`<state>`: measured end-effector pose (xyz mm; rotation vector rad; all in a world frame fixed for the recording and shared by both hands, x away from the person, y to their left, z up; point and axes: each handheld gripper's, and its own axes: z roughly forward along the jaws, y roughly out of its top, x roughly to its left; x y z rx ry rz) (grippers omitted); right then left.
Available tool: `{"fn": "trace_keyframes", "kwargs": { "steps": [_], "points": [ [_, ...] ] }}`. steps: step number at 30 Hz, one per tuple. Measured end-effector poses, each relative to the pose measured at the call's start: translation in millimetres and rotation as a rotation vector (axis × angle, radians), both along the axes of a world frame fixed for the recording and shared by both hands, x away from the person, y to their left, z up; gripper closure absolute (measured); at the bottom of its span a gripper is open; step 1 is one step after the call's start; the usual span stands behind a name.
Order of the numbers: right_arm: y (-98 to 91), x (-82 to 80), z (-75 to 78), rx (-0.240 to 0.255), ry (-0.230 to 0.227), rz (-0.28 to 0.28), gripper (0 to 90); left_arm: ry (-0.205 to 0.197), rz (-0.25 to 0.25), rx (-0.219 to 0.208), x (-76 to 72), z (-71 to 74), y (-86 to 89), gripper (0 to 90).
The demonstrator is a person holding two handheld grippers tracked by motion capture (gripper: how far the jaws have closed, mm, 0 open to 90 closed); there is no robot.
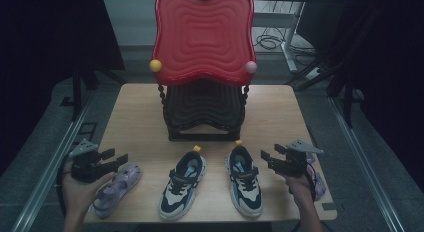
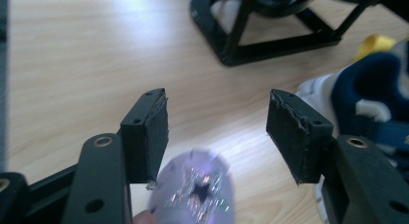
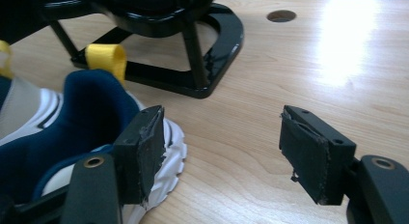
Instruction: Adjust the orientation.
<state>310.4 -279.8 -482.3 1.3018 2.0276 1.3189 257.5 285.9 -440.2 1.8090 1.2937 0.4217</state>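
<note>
The table [image 1: 140, 112] spans the middle of the high view, and at its far edge, in the upper centre of the frame, stands a black rack [image 1: 202, 112] with a red tray [image 1: 202, 37] propped on top; set back there, it leaves the front strip free for footwear. Along that strip, in the lower half of the frame, lie two blue-and-white sneakers [image 1: 184, 184] [image 1: 245, 182] side by side, heels toward the rack, and at lower left a lilac sandal [image 1: 116, 188], lined up like the start of a row. The left tongs [image 1: 116, 159] hang just above the sandal's near end with jaws wide apart and nothing between the pads; the left gripper view shows the sandal's glittery star patch [image 2: 197, 190] below and clear of them, so it rests on the table by its own weight, probably just set down. The right tongs [image 1: 267, 159], at lower right beside the right sneaker's heel, are likewise spread and empty, seemingly waiting.
</note>
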Motion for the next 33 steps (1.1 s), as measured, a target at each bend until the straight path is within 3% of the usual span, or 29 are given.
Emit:
{"fn": "trace_keyframes", "kwargs": {
  "steps": [6, 11, 17, 21, 24, 28, 33],
  "points": [
    [4.3, -1.0, 1.3, -0.016, 0.003, 0.045, 34.1, -0.031, -0.023, -0.019, 5.0, 6.1, -11.5, 39.2],
    [8.5, 0.2, 2.7, -0.040, 0.007, 0.049, 34.3, -0.018, -0.041, -0.007, 7.4, 2.6, -7.7, 38.8],
    [11.5, -5.9, 14.0, -0.095, -0.027, 0.029, 36.2, -0.001, -0.054, -0.007, 5.8, -2.7, -4.2, 38.4],
    [5.4, -14.7, 14.2, -0.135, -0.026, 0.023, 48.4, -0.012, -0.060, -0.018, 4.2, 0.2, -4.6, 38.4],
    [-7.3, -21.0, 13.0, -0.109, -0.011, 0.050, 62.1, -0.024, -0.059, -0.008, 1.3, 2.7, -10.4, 38.5],
    [-29.2, -29.8, 12.4, -0.122, 0.005, 0.075, 76.7, -0.035, -0.052, -0.005, -8.6, 5.3, -15.6, 38.6],
    [-60.2, -42.1, 10.9, -0.113, 0.015, 0.067, 88.8, -0.018, -0.047, 0.000, -14.0, 0.3, -17.3, 39.0]
  ]
}}
